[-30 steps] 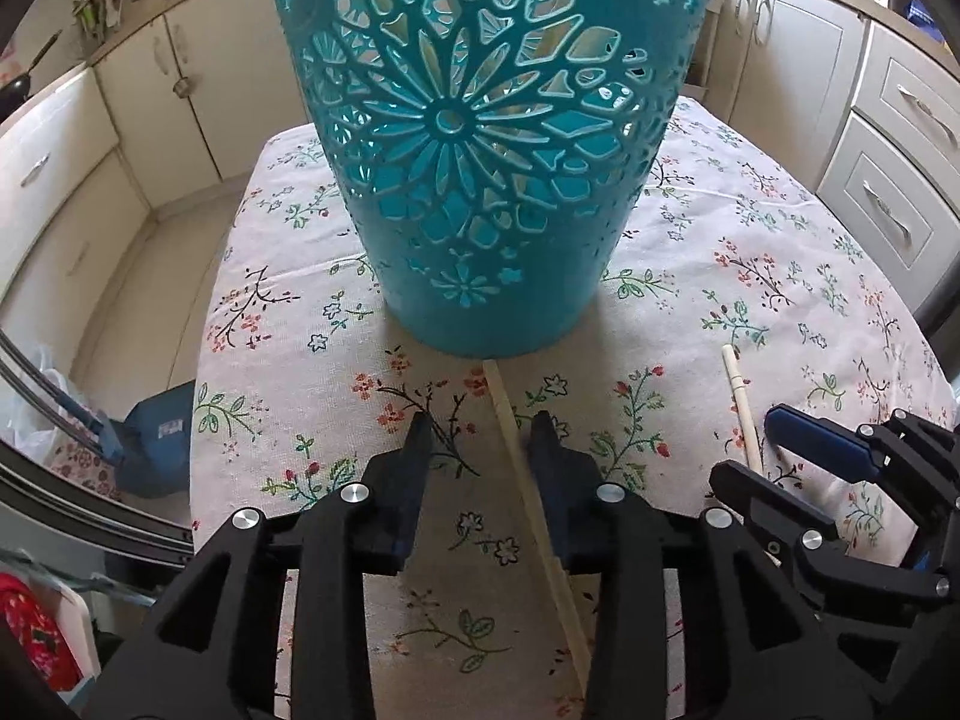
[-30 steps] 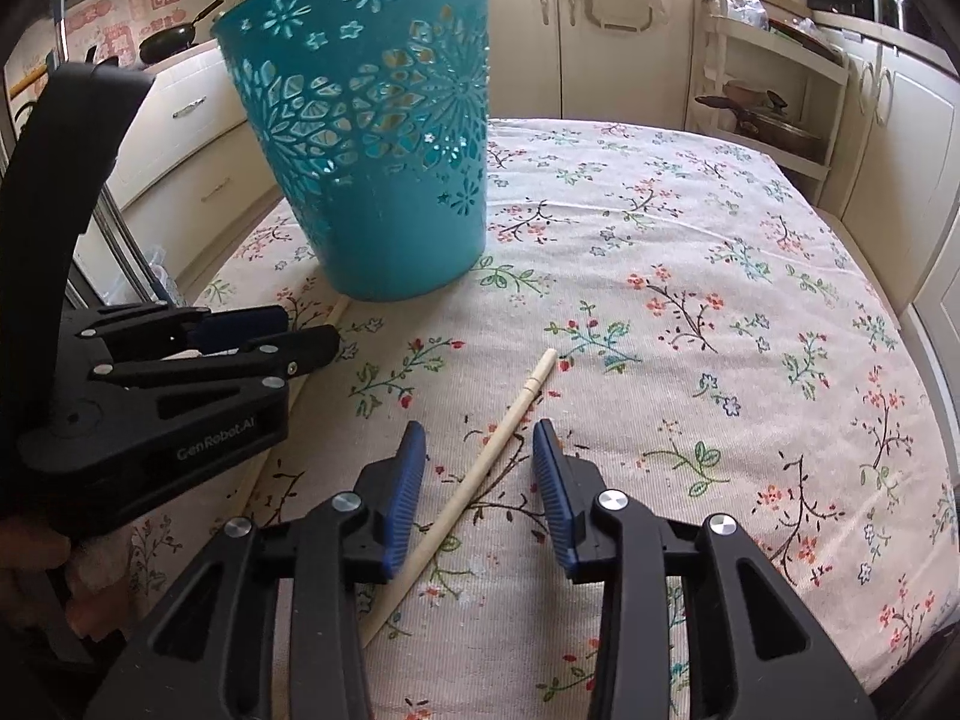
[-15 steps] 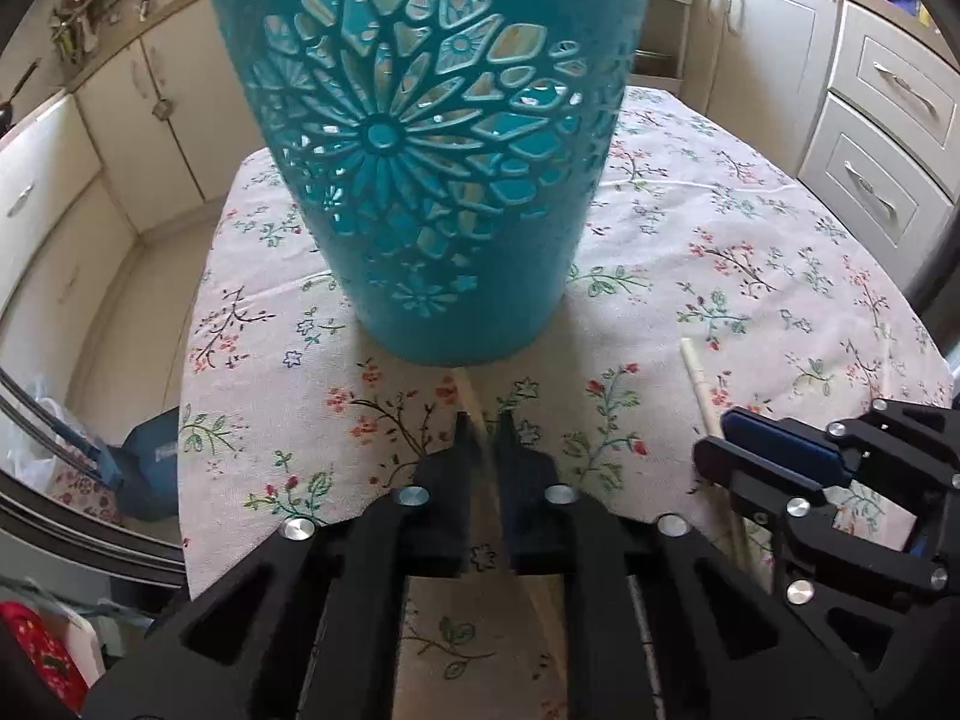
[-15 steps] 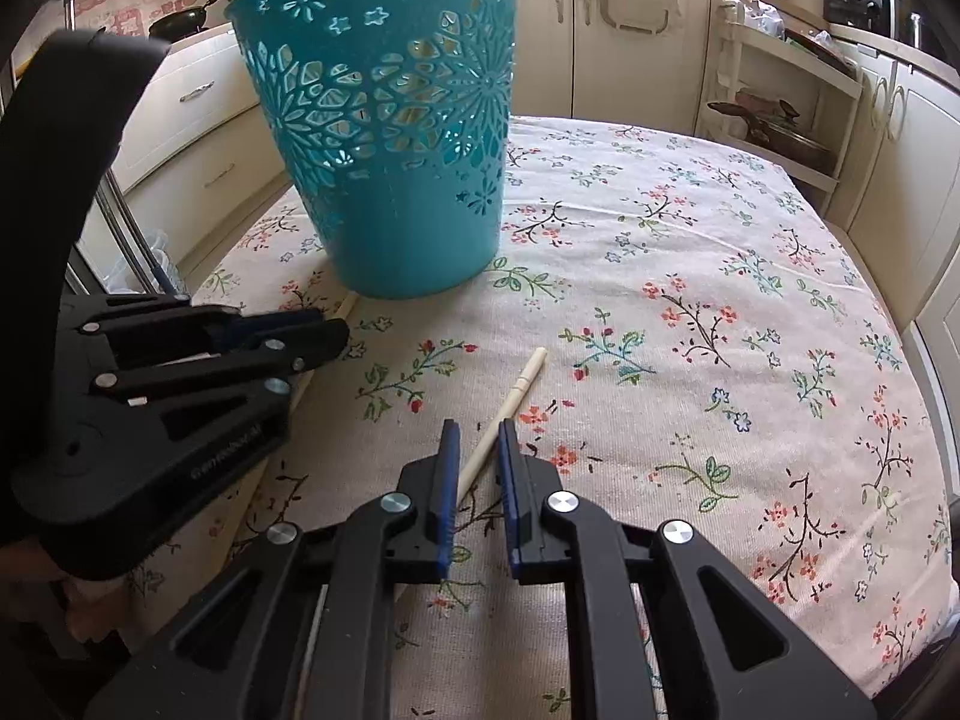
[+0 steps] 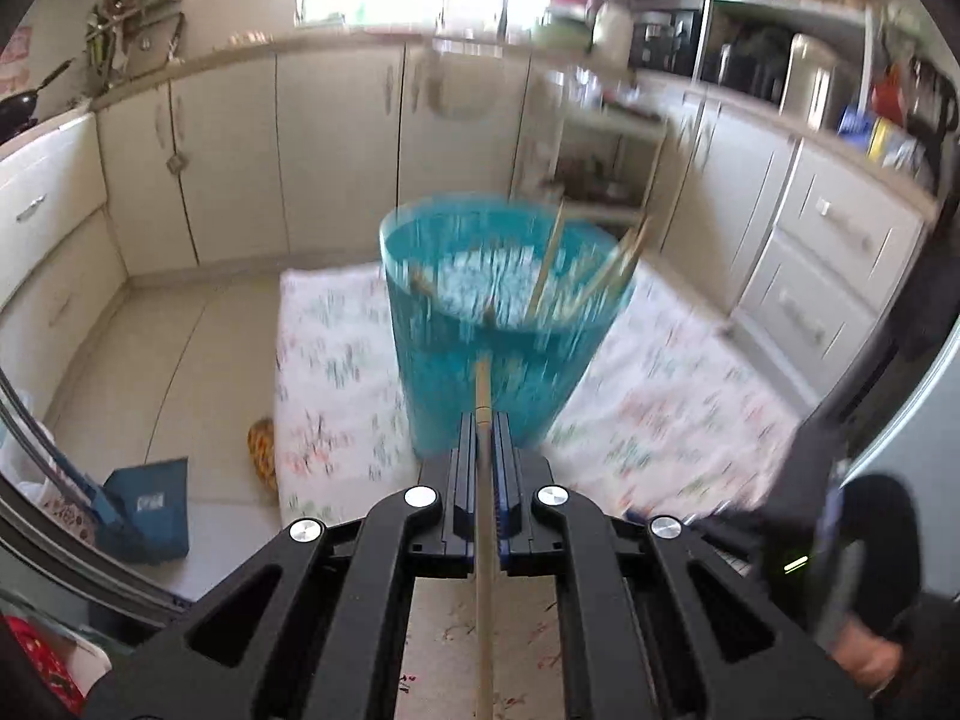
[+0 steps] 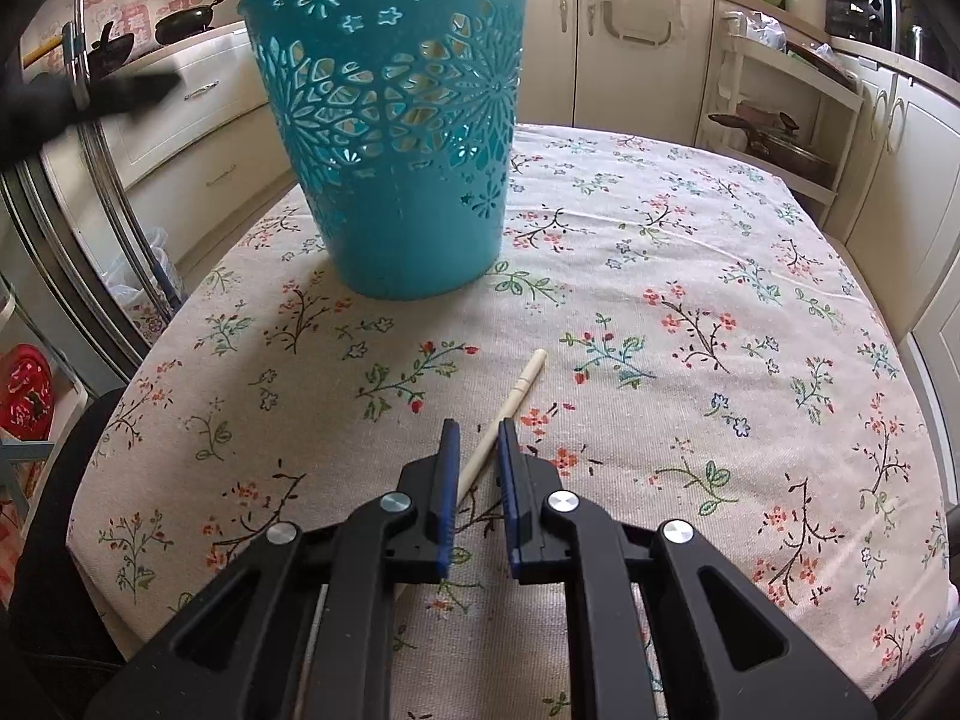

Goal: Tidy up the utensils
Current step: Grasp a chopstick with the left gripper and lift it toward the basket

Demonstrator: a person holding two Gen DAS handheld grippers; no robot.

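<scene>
While both grippers are clenched on a chopstick each, the left gripper (image 5: 480, 438) hangs in the air with the left chopstick (image 5: 483, 516) pinched between its jaws, the stick running straight out ahead of them and its tip reaching toward the near rim of the blue basket (image 5: 480, 360). That view is blurred, yet several wooden sticks (image 5: 591, 276) already lean inside the basket, ahead of the jaws and to their right. The right gripper (image 6: 478, 450) sits low at the desk (image 6: 750, 372), its jaws closed on the right chopstick (image 6: 519, 393), which lies on the floral cloth and slants ahead and slightly right of them; the basket stands well ahead and a little left. To do this step well, the left hand would need to carry the stick's tip clear over the rim, tilt it downward inside the opening, and let go only once most of its length is past the edge, so it cannot tip back out. The right hand's stick would follow the same path.
</scene>
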